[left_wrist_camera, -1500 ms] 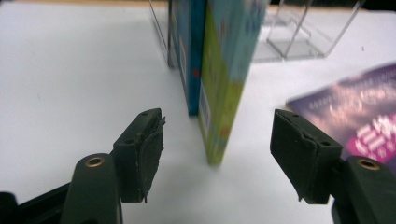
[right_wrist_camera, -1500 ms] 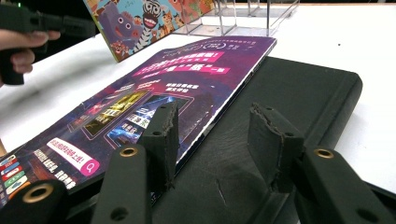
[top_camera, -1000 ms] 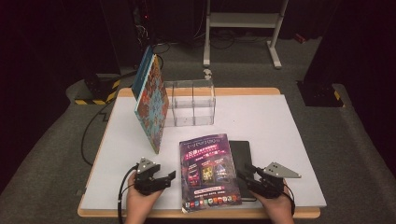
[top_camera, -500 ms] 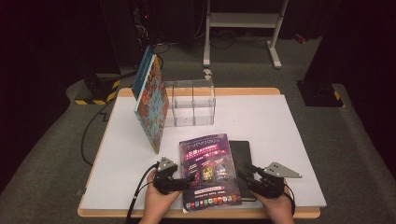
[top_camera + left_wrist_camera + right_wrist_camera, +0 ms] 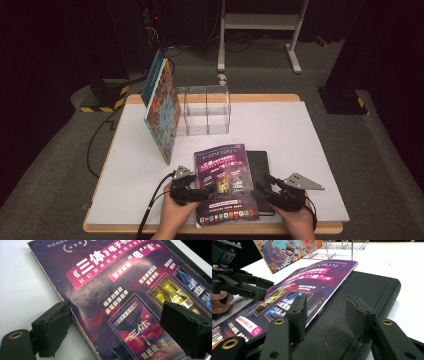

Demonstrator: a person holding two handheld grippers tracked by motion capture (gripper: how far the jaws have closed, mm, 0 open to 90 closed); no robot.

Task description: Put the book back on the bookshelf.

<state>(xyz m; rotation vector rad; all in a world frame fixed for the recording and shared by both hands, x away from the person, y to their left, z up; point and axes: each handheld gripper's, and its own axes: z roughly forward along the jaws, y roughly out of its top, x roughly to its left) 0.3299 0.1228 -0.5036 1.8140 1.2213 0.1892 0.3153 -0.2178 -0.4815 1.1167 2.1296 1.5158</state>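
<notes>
Spanning most of the high view, a white table [image 5: 300,150] with a wooden rim carries every object at this moment. Against its far left portion a colourful picture book [image 5: 164,116] stands tilted on edge, with a blue book [image 5: 151,77] leaning behind it; the cartoon animals of the cover [image 5: 287,252] appear in the right gripper view. Just beside these, toward the table's middle, stands a clear acrylic organiser [image 5: 206,110] divided into compartments. Nearer the person, a black folder [image 5: 262,172] lies flat on the table, and a purple paperback [image 5: 225,182] lies face up, partly overlapping the folder's left portion and extending past it toward the near edge. The left gripper [image 5: 202,191], held in the person's left hand [image 5: 175,215], meets the paperback at its left edge; in the left gripper view its jaws stand wide apart, one at the book's edge [image 5: 75,322] on the table side and the other above the cover, neither pressing the book. The right gripper [image 5: 270,187], held in the right hand [image 5: 297,220], rests at the folder's near right portion; in the right gripper view its jaws are likewise spread, straddling the paperback's right edge [image 5: 329,295] above the folder surface [image 5: 367,287], with nothing clamped between them.
</notes>
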